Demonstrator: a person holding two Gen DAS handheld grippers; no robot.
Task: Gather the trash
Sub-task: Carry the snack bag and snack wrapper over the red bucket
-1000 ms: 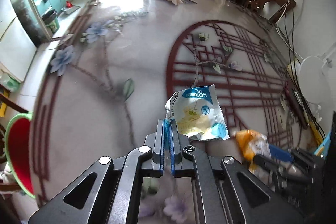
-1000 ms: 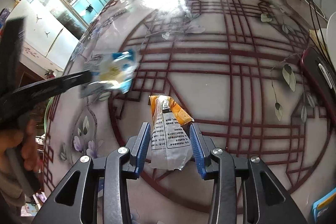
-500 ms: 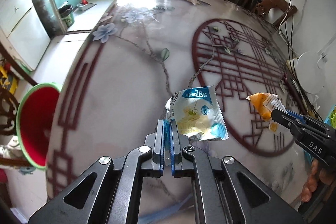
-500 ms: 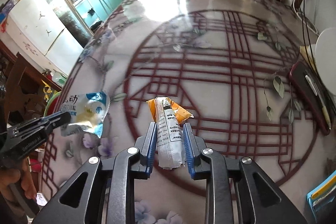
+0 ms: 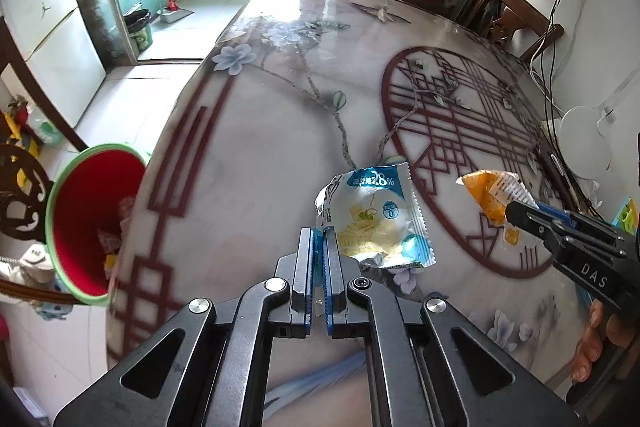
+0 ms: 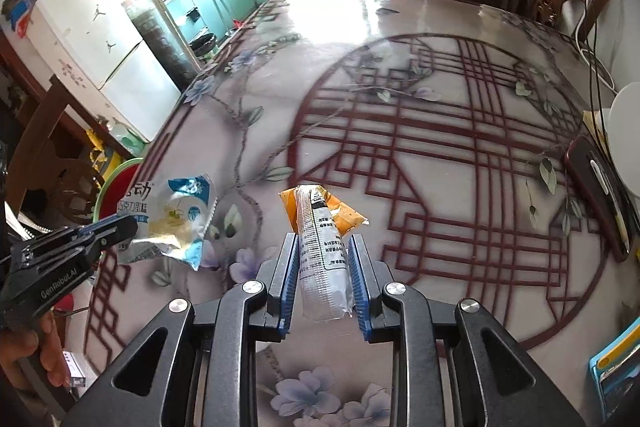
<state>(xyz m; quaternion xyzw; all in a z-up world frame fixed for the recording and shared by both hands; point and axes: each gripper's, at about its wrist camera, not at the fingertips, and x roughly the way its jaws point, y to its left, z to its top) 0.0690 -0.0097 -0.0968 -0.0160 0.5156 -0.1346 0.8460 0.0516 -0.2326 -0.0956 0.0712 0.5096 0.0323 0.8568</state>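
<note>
Both tools are loaded and off the table [image 5: 256, 155], which serves here as the reference landmark.

Left gripper [image 5: 319, 251]: the jaws are clenched flat on one edge of a blue-and-white snack wrapper [image 5: 376, 223]. The wrapper hangs free in the air above the table's near portion, not resting on the patterned top. Pinching the edge appears sufficient for so light and flat an item.

Right gripper [image 6: 323, 267]: the pads bear on both sides of a white-and-orange packet [image 6: 320, 227], grasped lengthwise so that its orange end projects forward beyond the fingertips. The packet is likewise clear of the table, above the near rim of the red lattice circle printed on it. Seen from the left wrist view, this tool sits to the right of the wrapper, with the person's hand [image 5: 600, 343] on its handle.

Red bin with green rim [image 5: 86, 223]: standing off the table's left edge, below the tabletop level, with some refuse already visible inside. It is the evident destination, and the left-hand load is the nearer of the two to it.

Assessment: pick-up is complete for both items; disposal is not yet done. The remaining move calls for carrying each item past the table's left edge before release, since a light wrapper dropped short would land on the tabletop or floor.
</note>
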